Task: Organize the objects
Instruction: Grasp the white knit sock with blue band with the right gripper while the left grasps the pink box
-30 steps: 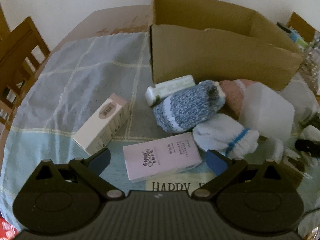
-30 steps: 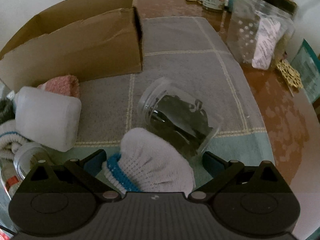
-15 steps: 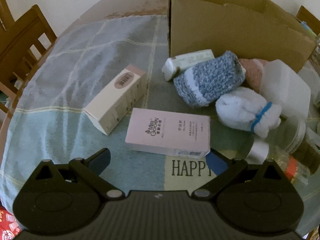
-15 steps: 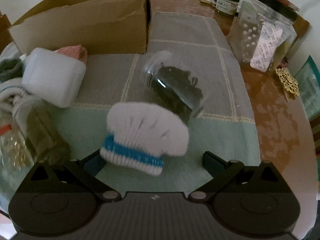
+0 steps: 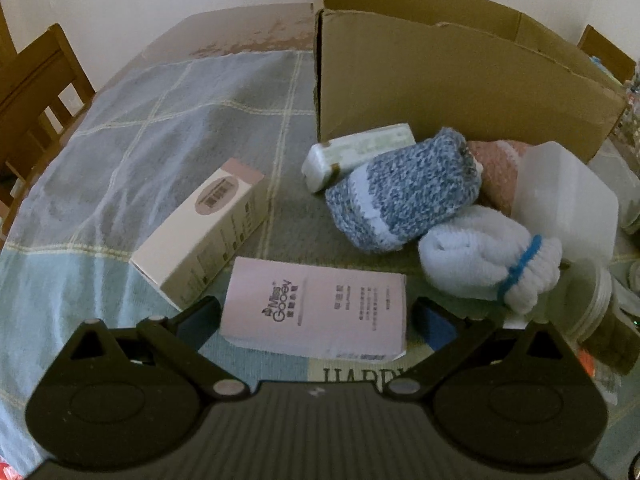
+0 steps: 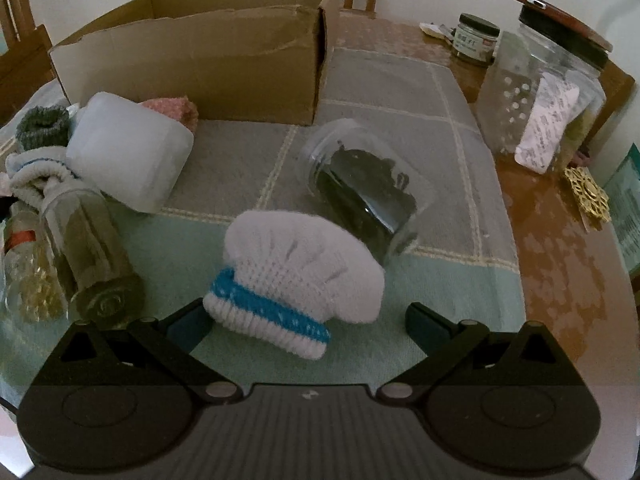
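Observation:
My left gripper (image 5: 316, 314) is open, its jaws on either side of a flat pink box (image 5: 316, 312) lying on the checked cloth. A cream carton (image 5: 204, 232) lies to its left. A blue knit sock roll (image 5: 404, 196), a white sock roll (image 5: 488, 256), a pink one (image 5: 496, 172) and a pale green pack (image 5: 360, 152) lie before the cardboard box (image 5: 440, 80). My right gripper (image 6: 308, 322) is open around a white sock roll with a blue band (image 6: 300, 280). A glass jar of dark contents (image 6: 368, 192) lies on its side behind it.
A white plastic container (image 6: 128, 156) and glass bottles (image 6: 88, 252) lie at the left of the right wrist view. Tall jars (image 6: 540, 100) stand at the back right on bare wood. Wooden chairs (image 5: 36, 92) stand beside the table.
The left gripper moved forward so the pink box now lies between its jaws. The right view pulled back from the white sock roll a second ago and has since held close to it.

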`<action>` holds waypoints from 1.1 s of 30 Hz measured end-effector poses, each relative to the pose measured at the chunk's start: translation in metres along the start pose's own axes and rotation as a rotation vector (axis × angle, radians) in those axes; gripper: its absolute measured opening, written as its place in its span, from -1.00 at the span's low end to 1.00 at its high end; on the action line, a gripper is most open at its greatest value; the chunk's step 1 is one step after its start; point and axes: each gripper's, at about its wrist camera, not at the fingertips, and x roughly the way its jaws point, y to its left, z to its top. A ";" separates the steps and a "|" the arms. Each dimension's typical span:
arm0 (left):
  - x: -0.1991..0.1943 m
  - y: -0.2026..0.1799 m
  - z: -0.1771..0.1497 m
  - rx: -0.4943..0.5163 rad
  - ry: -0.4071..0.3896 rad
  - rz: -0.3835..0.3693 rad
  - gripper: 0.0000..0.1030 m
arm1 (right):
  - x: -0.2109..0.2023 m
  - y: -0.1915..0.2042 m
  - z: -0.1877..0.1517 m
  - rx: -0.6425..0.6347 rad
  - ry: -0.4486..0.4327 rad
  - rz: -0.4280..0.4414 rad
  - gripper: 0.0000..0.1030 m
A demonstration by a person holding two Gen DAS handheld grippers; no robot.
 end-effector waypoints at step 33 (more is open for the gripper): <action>-0.046 0.006 0.023 0.133 0.036 -0.066 0.58 | -0.037 0.002 0.033 -0.029 0.040 0.042 0.56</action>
